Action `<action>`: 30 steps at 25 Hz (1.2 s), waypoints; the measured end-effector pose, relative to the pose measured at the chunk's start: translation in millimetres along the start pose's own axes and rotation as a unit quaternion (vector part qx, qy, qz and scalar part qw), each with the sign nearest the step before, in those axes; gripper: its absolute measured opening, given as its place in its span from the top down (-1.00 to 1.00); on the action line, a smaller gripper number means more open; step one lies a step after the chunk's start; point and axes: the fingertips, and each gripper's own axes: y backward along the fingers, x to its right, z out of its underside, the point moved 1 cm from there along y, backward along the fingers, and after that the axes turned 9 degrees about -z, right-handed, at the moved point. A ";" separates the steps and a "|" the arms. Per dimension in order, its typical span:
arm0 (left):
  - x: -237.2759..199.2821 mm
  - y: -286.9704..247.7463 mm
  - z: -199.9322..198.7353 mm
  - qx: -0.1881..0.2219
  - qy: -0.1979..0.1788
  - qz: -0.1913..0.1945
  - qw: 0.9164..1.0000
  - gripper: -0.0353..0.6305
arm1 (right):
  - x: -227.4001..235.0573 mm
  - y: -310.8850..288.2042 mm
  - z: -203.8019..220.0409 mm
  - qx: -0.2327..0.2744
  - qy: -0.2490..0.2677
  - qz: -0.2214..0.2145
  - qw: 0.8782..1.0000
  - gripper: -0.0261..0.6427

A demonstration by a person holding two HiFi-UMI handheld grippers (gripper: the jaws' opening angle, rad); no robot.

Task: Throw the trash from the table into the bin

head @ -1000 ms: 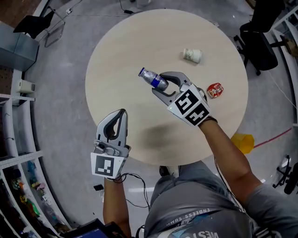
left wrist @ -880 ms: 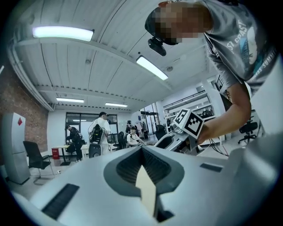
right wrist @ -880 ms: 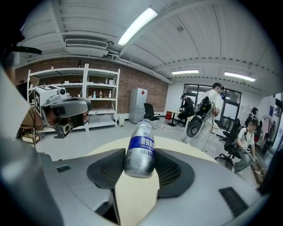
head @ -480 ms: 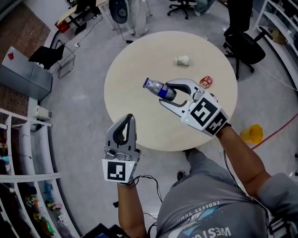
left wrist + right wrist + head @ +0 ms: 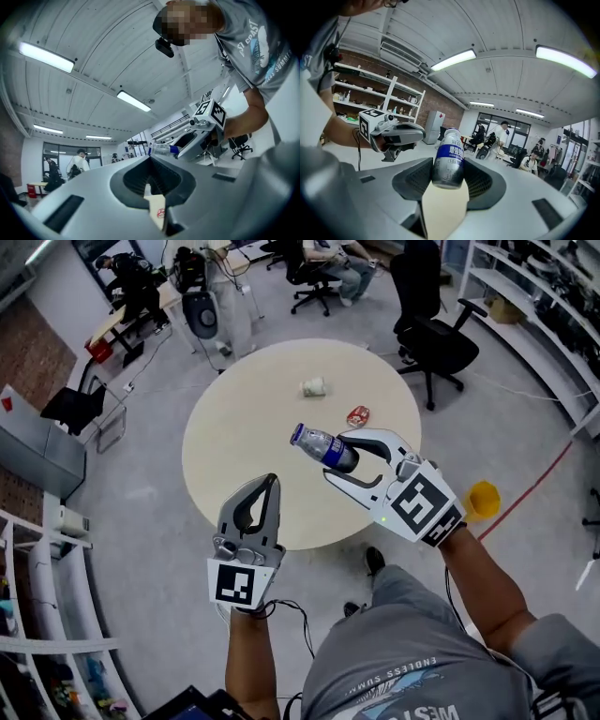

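Observation:
My right gripper [image 5: 334,456] is shut on a small bottle [image 5: 319,444] with a blue label and silver cap end, held in the air over the near edge of the round beige table [image 5: 234,437]. In the right gripper view the bottle [image 5: 449,159] sits upright between the jaws. My left gripper [image 5: 270,484] is shut and holds nothing, raised off the table's near left edge. A crumpled white cup [image 5: 313,386] and a red wrapper [image 5: 357,415] lie on the table's far right part. The left gripper view shows the right gripper [image 5: 187,143] with the bottle [image 5: 161,150].
A small yellow container [image 5: 482,500] stands on the grey floor right of the table. A black office chair [image 5: 436,343] is behind the table at right, and more chairs and a desk stand at the back. Shelving [image 5: 37,549] lines the left wall.
Both grippers have risen and drawn back from the table, which now looks smaller and farther. The bottle stays clamped in the right gripper. The left stays shut.

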 end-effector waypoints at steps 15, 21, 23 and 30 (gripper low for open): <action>333.8 -212.4 43.3 0.022 0.052 0.294 0.954 0.79 | 105.1 319.6 210.5 -0.057 -0.131 0.253 0.957 0.28; 525.6 -288.7 81.5 -0.004 0.084 0.390 0.917 0.79 | 128.1 470.0 341.7 -0.092 -0.214 0.313 0.921 0.28; 584.3 -312.6 101.5 -0.027 0.092 0.417 0.904 0.79 | 137.3 514.1 387.1 -0.101 -0.246 0.327 0.907 0.28; 735.5 -366.0 244.6 -0.093 0.106 0.467 0.873 0.79 | 159.2 580.5 580.3 -0.115 -0.327 0.346 0.872 0.28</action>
